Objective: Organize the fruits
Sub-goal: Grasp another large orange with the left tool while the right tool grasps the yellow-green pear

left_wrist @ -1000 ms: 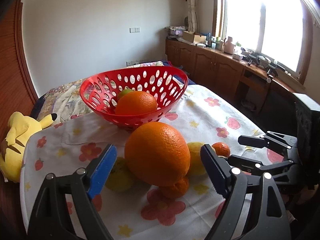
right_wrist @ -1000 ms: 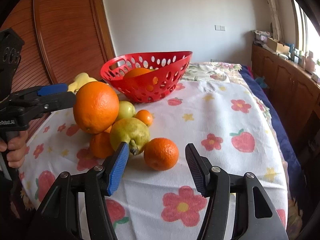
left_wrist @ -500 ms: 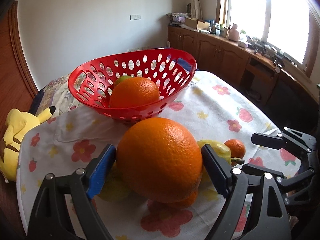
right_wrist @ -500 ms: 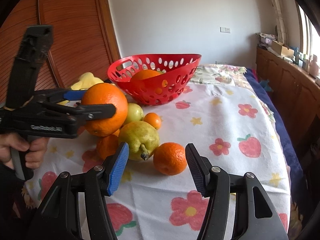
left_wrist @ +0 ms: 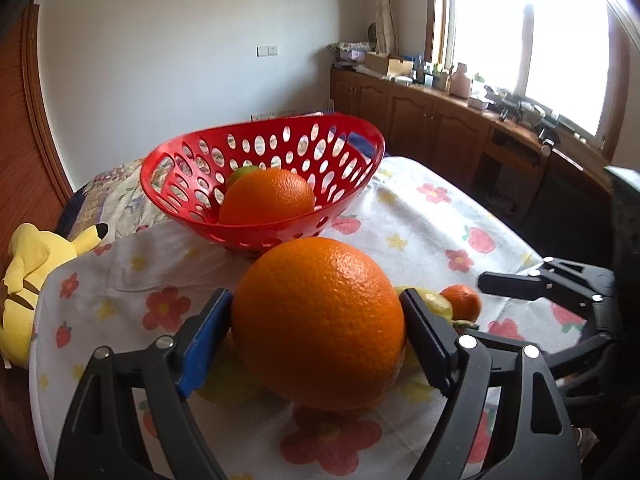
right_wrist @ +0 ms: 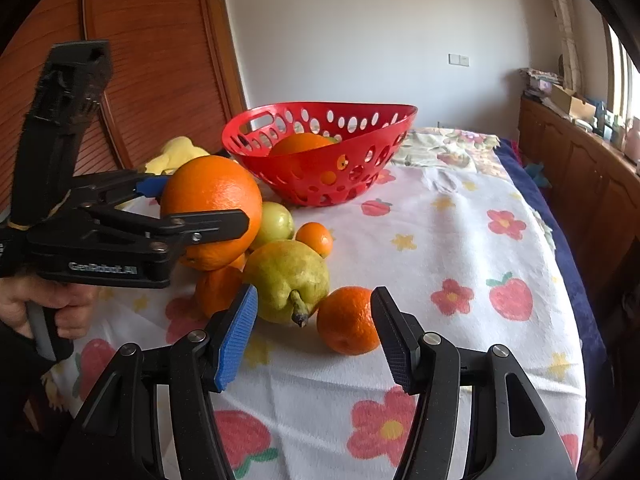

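Observation:
A large orange (left_wrist: 320,324) sits on top of a fruit pile, between the fingers of my left gripper (left_wrist: 314,296). Its jaws are closing and both pads touch the orange's sides. The right wrist view shows the same grip (right_wrist: 200,202) from the side, with a hand on the handle. Behind stands a red perforated basket (left_wrist: 360,152) holding another orange (left_wrist: 268,196) and a green fruit (left_wrist: 240,172). My right gripper (right_wrist: 314,294) hangs open over the cloth, just short of a pear (right_wrist: 288,276) and a small orange (right_wrist: 348,320).
More fruit lies in the pile: a green one (right_wrist: 276,220), a mandarin (right_wrist: 316,236) and an orange (right_wrist: 216,292) under the large one. A yellow plush toy (left_wrist: 36,272) lies at the table's left edge. Floral tablecloth (right_wrist: 460,248) stretches right; wooden cabinets (left_wrist: 440,128) line the window wall.
My left gripper has moved in around the large orange and its fingers have narrowed onto it. The right gripper has stayed open and edged slightly closer to the pear and small orange.

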Demonstrator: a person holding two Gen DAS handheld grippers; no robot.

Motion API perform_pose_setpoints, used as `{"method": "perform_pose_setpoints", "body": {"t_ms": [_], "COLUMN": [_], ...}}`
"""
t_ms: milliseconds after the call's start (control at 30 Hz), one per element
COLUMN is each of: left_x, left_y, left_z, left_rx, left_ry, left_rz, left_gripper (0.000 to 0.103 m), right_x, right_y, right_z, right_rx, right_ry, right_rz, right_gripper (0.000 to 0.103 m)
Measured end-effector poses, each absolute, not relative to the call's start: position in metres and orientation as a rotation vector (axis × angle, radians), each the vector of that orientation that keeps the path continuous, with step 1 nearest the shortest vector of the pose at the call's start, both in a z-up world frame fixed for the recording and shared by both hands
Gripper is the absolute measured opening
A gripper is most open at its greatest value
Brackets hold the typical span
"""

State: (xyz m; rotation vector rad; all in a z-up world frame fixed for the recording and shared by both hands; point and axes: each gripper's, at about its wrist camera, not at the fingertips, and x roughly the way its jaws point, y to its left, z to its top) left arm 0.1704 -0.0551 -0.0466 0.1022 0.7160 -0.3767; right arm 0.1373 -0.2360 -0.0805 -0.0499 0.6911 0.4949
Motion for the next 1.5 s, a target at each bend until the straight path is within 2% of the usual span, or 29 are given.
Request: {"method": "perform_pose_setpoints", "body": {"t_ms": [300, 567, 1100, 1500], "left_x": [0.140, 0.120, 0.102, 0.101], "left_y": [-0.036, -0.013, 0.028, 0.034], "left_z": [-0.016, -0.012, -0.064, -0.089], "left_rx": [0.074, 0.056, 0.009, 0.014], "left_ry": [0.639, 0.620, 0.695, 0.742], "left_rz": [-0.396, -0.370, -0.278, -0.253], "left_gripper": [0.083, 0.083, 0.083, 0.083], "right_x": [0.152, 0.167, 0.175, 0.169], "right_y": [-0.222, -0.204, -0.192, -0.190], "right_z": [-0.082, -0.088, -0.097, -0.101], "right_rx": [-0.060, -0.099, -0.203, -0.222], "right_ry": [0.709, 0.744, 0.789, 0.785], "right_rz": [0.541, 0.579, 0.596, 0.593], "right_gripper": [0.061, 0.061, 0.064, 0.062]}}
